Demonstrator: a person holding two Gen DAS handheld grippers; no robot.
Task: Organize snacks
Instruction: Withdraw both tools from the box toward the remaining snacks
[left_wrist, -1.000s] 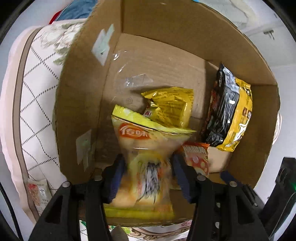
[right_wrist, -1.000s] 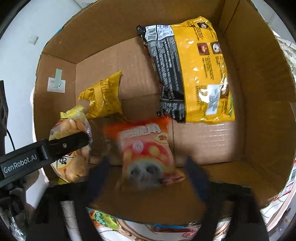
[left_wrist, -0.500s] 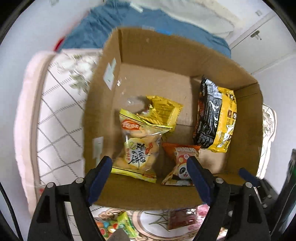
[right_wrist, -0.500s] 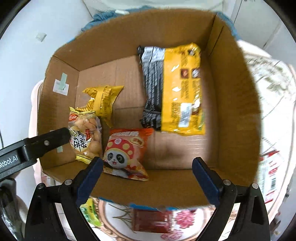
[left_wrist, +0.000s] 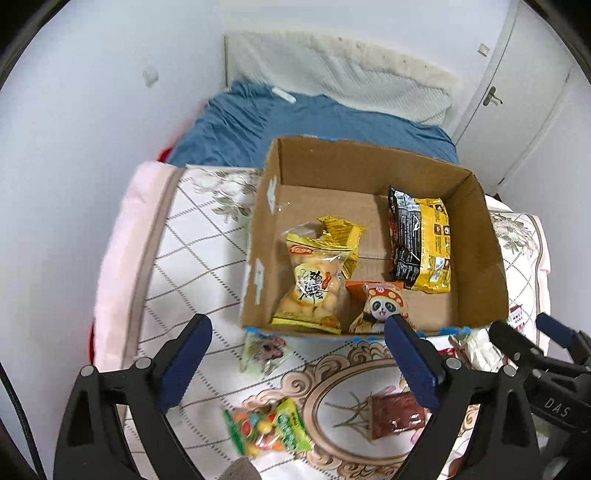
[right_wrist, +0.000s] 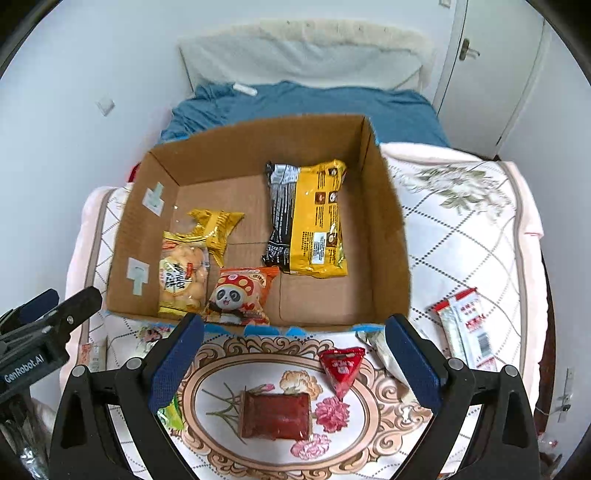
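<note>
Pulled both my tongs back from cardboard box; left gripper and right gripper released, empty. Box on floral quilt, blue sheet at far edge, white door right.

Even, fairly bright indoor light fills both views, with small glare spots on the glossy black-and-yellow snack packet and soft shadow inside the brown cardboard box. Fisheye bending curves the edges into dark corners, and the colourful candy bag looks slightly smeared, perhaps by motion.
</note>
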